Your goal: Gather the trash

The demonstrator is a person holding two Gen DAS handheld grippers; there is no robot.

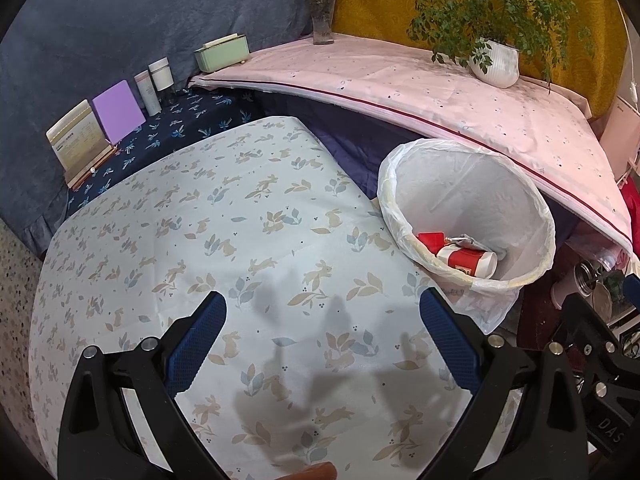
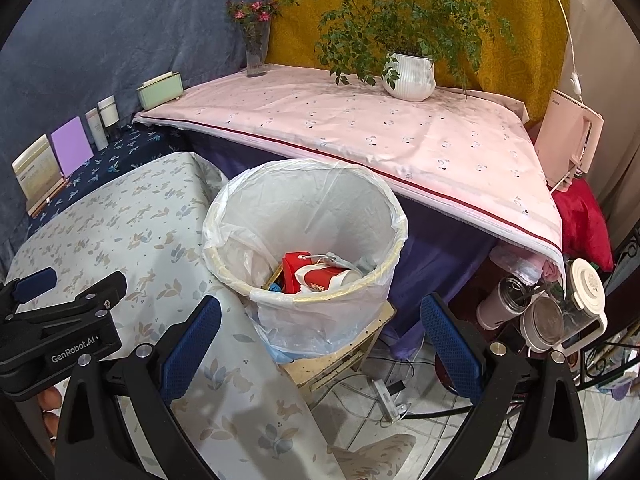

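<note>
A white bin lined with a clear bag stands beside the table with the rabbit-print cloth. Inside lie a red-and-white paper cup, a red carton and crumpled scraps. My left gripper is open above the bare cloth, left of the bin, with nothing between its fingers. My right gripper is open, hanging in front of the bin, empty. The left gripper also shows at the left edge of the right wrist view.
A higher table with a pink cloth carries a potted plant, a flower vase and a green box. Cards and bottles line the back. Jars and cables clutter the floor.
</note>
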